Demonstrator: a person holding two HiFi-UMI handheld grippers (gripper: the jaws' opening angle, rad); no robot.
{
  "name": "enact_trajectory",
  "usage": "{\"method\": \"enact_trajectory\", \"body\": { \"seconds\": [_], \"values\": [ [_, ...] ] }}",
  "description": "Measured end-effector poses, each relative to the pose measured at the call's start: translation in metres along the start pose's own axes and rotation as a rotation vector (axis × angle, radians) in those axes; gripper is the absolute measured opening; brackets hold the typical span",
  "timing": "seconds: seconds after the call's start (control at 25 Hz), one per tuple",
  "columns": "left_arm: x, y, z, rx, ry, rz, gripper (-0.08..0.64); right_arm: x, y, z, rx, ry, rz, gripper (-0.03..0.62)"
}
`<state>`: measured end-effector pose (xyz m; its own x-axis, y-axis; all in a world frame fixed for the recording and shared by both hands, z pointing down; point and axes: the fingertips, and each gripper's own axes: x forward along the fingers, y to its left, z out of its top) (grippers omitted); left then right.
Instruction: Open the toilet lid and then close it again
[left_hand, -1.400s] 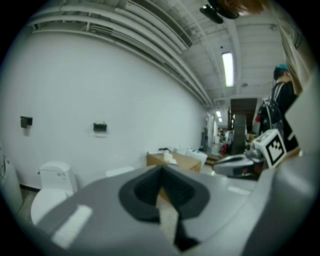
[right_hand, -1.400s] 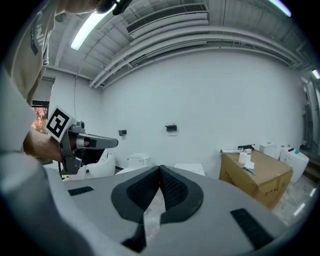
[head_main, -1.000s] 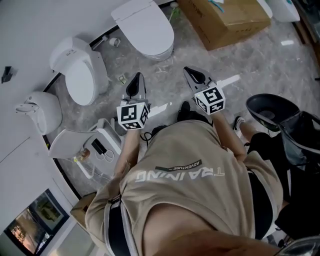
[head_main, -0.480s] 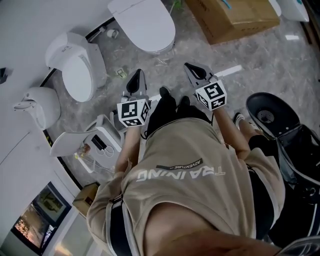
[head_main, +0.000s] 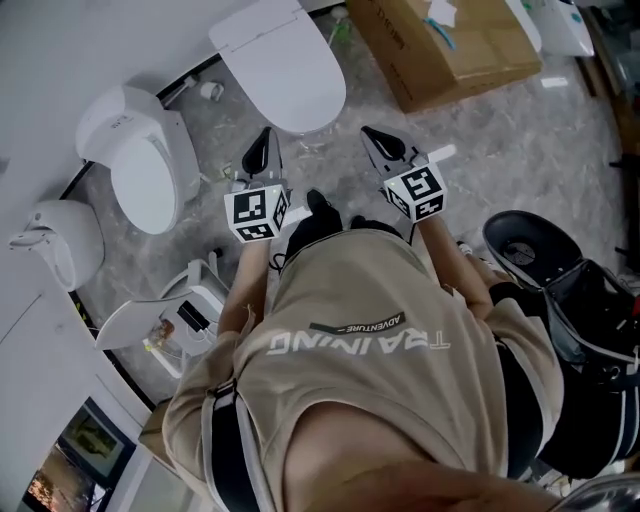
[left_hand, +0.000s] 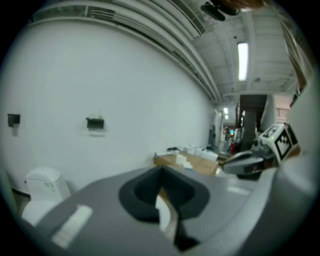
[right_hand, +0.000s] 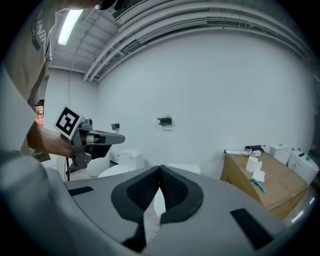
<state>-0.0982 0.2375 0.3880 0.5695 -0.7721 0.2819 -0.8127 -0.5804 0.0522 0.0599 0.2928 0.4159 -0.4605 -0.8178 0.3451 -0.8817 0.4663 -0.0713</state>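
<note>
Approach stance: left gripper (head_main: 262, 150) and right gripper (head_main: 382, 145), fingers (right_hand: 177, 192) closed and empty, aim at the white oval plastic toilet lid (head_main: 285, 60), seemingly to lift it.

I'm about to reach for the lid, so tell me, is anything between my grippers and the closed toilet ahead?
Nothing visible blocks the way. Just floor lies between the left gripper, the right gripper and the toilet lid. The cardboard box sits off to the right, another toilet to the left.
</note>
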Motion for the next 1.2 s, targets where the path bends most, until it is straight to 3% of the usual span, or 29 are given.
{"method": "enact_trajectory", "body": {
  "seconds": [0.24, 0.44, 0.64, 0.96, 1.2],
  "values": [
    [0.023, 0.043, 0.011, 0.037, -0.021, -0.022, 0.005, 0.030, -0.005, 0.023, -0.005, -0.002, -0.065, 0.014],
    [0.041, 0.064, 0.015, 0.034, -0.026, -0.030, 0.005, 0.041, -0.011, 0.016, -0.002, 0.047, -0.084, 0.014],
    [0.056, 0.081, 0.020, 0.024, -0.039, 0.019, 0.005, 0.048, -0.024, 0.022, -0.001, 0.046, -0.085, 0.014],
    [0.081, 0.091, 0.037, 0.034, -0.046, 0.096, 0.005, 0.096, -0.058, 0.029, -0.011, 0.043, 0.018, 0.014],
    [0.105, 0.117, 0.045, 0.019, -0.014, 0.229, 0.005, 0.152, -0.091, 0.051, -0.072, 0.019, 0.151, 0.014]
  ]
}}
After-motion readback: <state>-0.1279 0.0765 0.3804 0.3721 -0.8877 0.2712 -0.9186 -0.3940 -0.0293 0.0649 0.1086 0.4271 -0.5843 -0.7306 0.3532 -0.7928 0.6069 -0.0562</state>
